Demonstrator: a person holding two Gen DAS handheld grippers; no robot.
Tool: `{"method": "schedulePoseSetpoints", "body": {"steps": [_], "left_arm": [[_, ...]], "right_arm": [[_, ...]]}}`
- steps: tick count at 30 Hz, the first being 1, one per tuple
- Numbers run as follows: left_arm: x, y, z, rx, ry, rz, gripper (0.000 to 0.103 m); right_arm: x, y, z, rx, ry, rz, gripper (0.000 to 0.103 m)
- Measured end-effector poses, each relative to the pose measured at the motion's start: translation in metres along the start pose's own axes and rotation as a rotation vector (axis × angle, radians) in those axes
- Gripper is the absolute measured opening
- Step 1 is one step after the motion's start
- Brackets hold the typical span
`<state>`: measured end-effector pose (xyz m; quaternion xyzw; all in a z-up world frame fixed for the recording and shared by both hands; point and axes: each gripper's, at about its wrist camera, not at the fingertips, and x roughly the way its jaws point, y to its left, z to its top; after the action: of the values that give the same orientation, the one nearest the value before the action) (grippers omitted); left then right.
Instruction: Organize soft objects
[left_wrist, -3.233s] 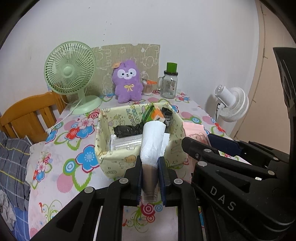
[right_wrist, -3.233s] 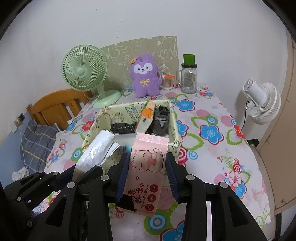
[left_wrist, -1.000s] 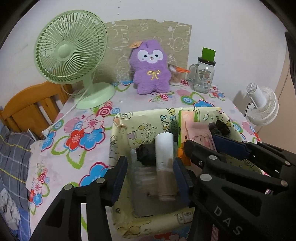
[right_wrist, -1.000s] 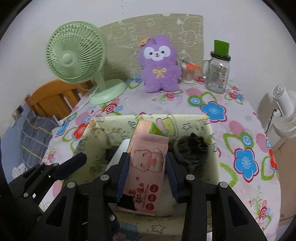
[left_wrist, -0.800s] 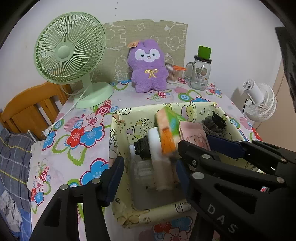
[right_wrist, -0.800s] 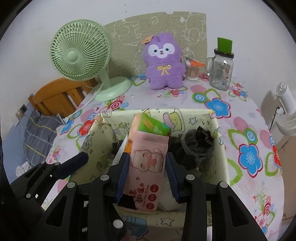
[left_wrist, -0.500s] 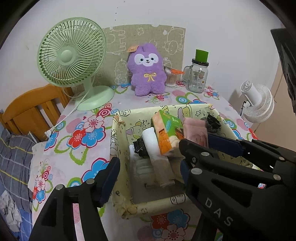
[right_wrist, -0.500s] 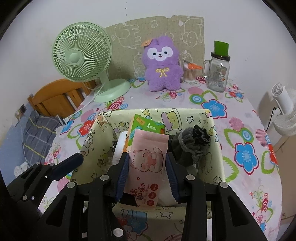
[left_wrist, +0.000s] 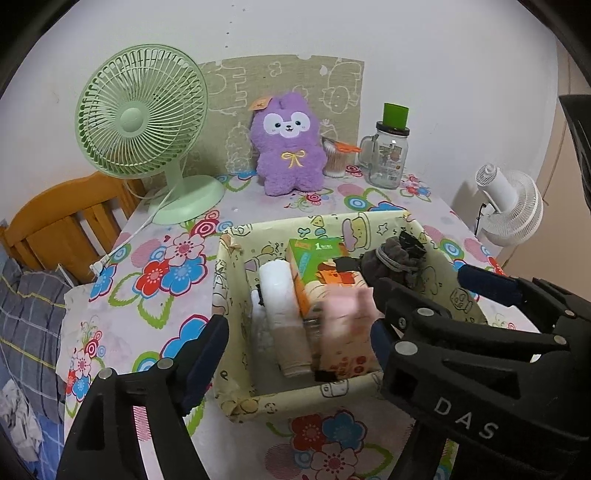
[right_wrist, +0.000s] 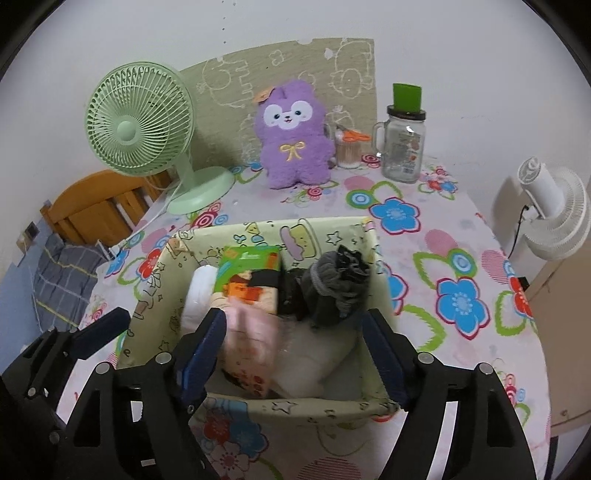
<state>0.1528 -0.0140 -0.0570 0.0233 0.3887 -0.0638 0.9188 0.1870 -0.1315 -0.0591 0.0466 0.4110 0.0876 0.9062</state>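
A pale yellow fabric basket (left_wrist: 437, 242) (right_wrist: 373, 236) stands on the flowered table. In it lie a white roll (left_wrist: 282, 299) (right_wrist: 197, 291), a green and orange tissue pack (left_wrist: 323, 269) (right_wrist: 249, 277), a grey sock bundle (left_wrist: 393, 260) (right_wrist: 334, 291) and the pink wipes pack (left_wrist: 343, 338) (right_wrist: 251, 347), which is blurred as it drops. My left gripper (left_wrist: 295, 350) is open and empty above the basket's front. My right gripper (right_wrist: 291, 350) is open over the basket, with the pink pack just inside its left finger.
A green desk fan (left_wrist: 142, 118) (right_wrist: 138, 127), a purple plush (left_wrist: 290, 142) (right_wrist: 293, 134), a cup of swabs (right_wrist: 349, 147) and a glass jar with a green lid (left_wrist: 388, 155) (right_wrist: 404, 144) stand along the wall. A white fan (right_wrist: 554, 214) and a wooden bed frame (left_wrist: 62, 218) flank the table.
My left gripper opened and left the white roll in the basket, then drew back. My right gripper has just opened and the pink wipes pack falls into the basket.
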Motion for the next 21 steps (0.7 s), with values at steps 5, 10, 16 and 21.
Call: {"method": "schedulePoseSetpoints", "body": {"steps": [5, 10, 16, 21], "left_arm": [[-0.006, -0.005, -0.001, -0.002, -0.007, -0.005, 0.089], [-0.011, -0.01, -0.005, 0.006, -0.013, -0.004, 0.096], [-0.018, -0.014, -0.011, 0.011, -0.014, -0.007, 0.1], [-0.025, -0.016, -0.017, 0.008, -0.02, -0.009, 0.101]], "right_arm": [[-0.01, -0.008, -0.003, 0.003, -0.012, -0.026, 0.086], [-0.02, -0.015, -0.008, 0.011, -0.026, -0.042, 0.089], [-0.028, -0.019, -0.016, 0.014, -0.03, -0.055, 0.091], [-0.036, -0.022, -0.023, 0.016, -0.038, -0.064, 0.091]]}}
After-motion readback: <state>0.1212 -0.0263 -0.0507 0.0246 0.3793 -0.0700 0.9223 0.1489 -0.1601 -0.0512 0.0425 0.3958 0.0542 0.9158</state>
